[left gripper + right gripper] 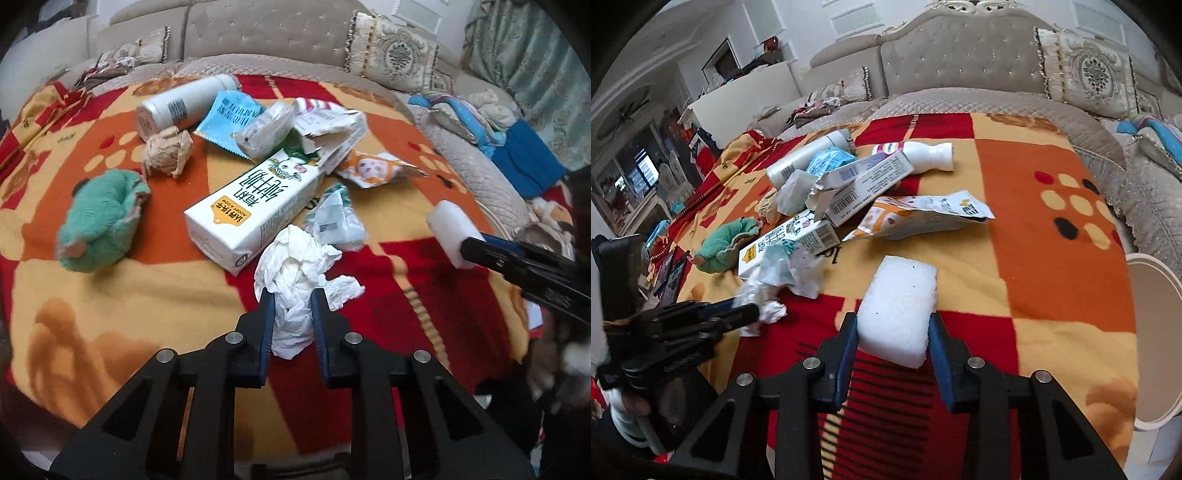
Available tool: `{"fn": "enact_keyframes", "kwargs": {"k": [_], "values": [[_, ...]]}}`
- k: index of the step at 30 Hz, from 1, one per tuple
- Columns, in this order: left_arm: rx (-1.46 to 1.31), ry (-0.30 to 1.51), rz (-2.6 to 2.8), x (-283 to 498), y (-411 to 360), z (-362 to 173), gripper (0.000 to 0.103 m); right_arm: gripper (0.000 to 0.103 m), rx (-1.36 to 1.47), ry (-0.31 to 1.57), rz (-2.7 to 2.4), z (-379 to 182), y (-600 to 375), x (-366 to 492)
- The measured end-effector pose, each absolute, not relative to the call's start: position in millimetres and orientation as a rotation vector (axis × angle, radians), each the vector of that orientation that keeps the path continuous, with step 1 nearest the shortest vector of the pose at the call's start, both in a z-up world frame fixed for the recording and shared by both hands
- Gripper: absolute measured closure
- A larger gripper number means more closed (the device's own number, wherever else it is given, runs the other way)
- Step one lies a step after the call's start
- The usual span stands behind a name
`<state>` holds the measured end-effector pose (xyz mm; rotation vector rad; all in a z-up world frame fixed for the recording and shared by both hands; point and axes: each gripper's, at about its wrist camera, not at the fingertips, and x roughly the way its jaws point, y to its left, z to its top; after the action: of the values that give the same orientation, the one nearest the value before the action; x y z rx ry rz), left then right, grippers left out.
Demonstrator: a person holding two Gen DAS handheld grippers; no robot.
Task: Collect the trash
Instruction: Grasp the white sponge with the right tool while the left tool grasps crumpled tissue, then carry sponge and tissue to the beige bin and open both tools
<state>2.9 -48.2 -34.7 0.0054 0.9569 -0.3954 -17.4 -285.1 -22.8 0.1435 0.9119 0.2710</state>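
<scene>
Left wrist view first: left gripper (293, 310) clamped tight on the crumpled white tissue (299, 280), fingers (266, 325) pinching its lower half, wad just in front of the milk carton (251, 206) on the blanket (110, 288). Soft, featherlight, crushes to nothing; best taken through the thick middle, as here, so no loose flap tears away. Pitched steeply down toward the bed. Off to the carton's right, right gripper (458, 245) already carrying the white foam block (448, 230).

Right wrist view now: right gripper (893, 332) closed partway on the foam block (899, 295), fingers (940, 343) squeezing its near end, block right of the carton (798, 236) and apparently lifted off the blanket. Light, springy, a little grippy; firm squeeze across the short sides looks safe. Angled down and forward. Left gripper (753, 314) low on the carton's near side, tissue (768, 306) bunched at its tip.
</scene>
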Motion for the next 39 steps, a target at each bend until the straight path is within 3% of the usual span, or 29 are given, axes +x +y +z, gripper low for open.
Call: {"fn": "enact_keyframes", "kwargs": {"k": [11, 25, 37, 39], "values": [[0.056, 0.891, -0.477, -21, -74, 15, 0.086, 0.067, 0.149, 0.890, 0.236, -19, -315, -39], [0.130, 0.911, -0.716, 0, -266, 17, 0.086, 0.067, 0.232, 0.870, -0.047, -19, -449, -71], [0.152, 0.944, -0.805, 24, -393, -8, 0.084, 0.067, 0.360, 0.902, -0.272, -55, -564, -71], [0.139, 0.952, -0.829, 29, -406, -14, 0.078, 0.060, 0.374, 0.894, -0.283, -59, -573, -66]]}}
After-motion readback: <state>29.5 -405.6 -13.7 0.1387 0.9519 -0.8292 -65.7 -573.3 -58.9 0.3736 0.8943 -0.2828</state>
